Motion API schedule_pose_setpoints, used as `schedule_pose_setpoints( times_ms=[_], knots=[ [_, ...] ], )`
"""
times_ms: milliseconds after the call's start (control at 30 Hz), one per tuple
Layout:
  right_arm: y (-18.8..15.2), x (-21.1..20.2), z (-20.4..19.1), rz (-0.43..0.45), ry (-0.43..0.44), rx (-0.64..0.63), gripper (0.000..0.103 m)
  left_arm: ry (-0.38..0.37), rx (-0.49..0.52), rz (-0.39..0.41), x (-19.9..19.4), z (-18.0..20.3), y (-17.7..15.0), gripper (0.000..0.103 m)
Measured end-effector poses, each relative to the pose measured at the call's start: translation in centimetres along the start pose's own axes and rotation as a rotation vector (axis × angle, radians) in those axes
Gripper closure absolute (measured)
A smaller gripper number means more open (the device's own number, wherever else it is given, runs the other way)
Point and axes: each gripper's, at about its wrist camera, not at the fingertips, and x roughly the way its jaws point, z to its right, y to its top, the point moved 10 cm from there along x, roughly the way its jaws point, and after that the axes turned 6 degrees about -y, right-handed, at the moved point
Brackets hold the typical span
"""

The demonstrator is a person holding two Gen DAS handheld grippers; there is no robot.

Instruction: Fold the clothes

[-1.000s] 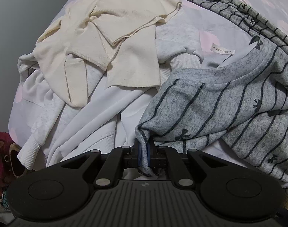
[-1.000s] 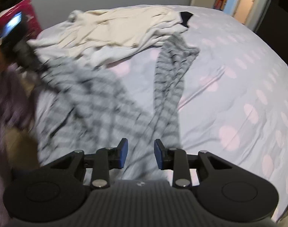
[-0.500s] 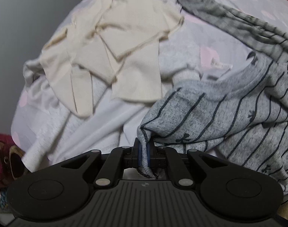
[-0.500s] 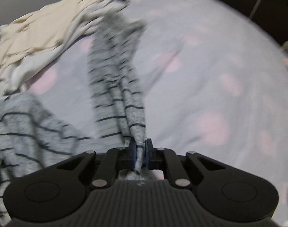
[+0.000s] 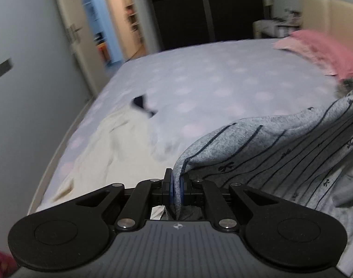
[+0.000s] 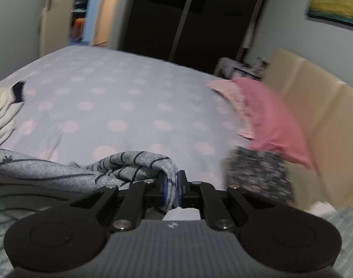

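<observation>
Left wrist view: blurred thru most of the bg, doorway and dark wardrobe hard to read. Grey striped top (image 5: 280, 153) cut off at rt edge, lower part hidden behind gripper body. Left hand-held gripper (image 5: 175, 185) pressed together, pinching a hem edge of the top betw blue pads; cloth rises from there and stretches away to the rt, above the bed (image 5: 211, 88). Cream garment (image 5: 111, 143) crumpled at bed's left edge, dark patch at its far end too smeared to identify. Pink pillows (image 5: 327, 53) far rt, partly cut off.

Right wrist view: also blurry, esp. rt side; dark speckled item (image 6: 257, 173) by headboard can't be made out. Right hand-held gripper (image 6: 171, 188) nearly closed, pinching a bunched fold of the same top, which trails off to the left edge.
</observation>
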Motion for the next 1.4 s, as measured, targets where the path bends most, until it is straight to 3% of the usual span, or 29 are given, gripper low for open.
schedule_pose_setpoints(
  times_ms=[100, 233, 367, 567, 667, 833, 900, 1000, 1133, 1400],
  knots=[
    [-4.2, 0.1, 3.2, -0.086, -0.065, -0.011, 0.094, -0.099, 0.075, -0.05, 1.1, 4.0, -1.0, 0.099],
    [-12.3, 1.9, 4.9, -0.277, -0.078, 0.009, 0.093, -0.173, 0.195, -0.177, 3.4, 7.9, -5.3, 0.099],
    [-19.6, 3.5, 4.3, -0.453, -0.039, 0.042, 0.093, -0.19, 0.295, -0.312, 5.3, 10.0, -9.9, 0.099],
    [-24.9, 4.3, 1.5, -0.583, 0.047, -0.083, 0.091, -0.205, 0.337, -0.405, 6.4, 9.9, -14.7, 0.099],
    [-24.7, 3.3, 1.7, -0.579, 0.072, -0.115, 0.089, -0.202, 0.364, -0.439, 6.6, 9.8, -16.6, 0.099],
    [-21.7, 0.5, 1.7, -0.493, 0.108, -0.183, 0.081, -0.198, 0.373, -0.467, 7.0, 10.0, -17.8, 0.099],
    [-20.3, -0.6, 0.9, -0.442, 0.149, -0.224, 0.08, -0.199, 0.36, -0.477, 7.4, 9.7, -17.9, 0.099],
    [-18.0, -1.6, -1.4, -0.335, 0.256, -0.293, 0.066, -0.202, 0.347, -0.484, 7.9, 9.5, -17.9, 0.099],
    [-16.6, -0.8, -5.4, -0.25, 0.402, -0.398, 0.065, -0.209, 0.339, -0.488, 8.1, 9.4, -17.8, 0.099],
    [-17.6, 3.8, -11.2, -0.26, 0.598, -0.622, 0.063, -0.232, 0.312, -0.506, 9.0, 9.2, -18.1, 0.095]
  ],
)
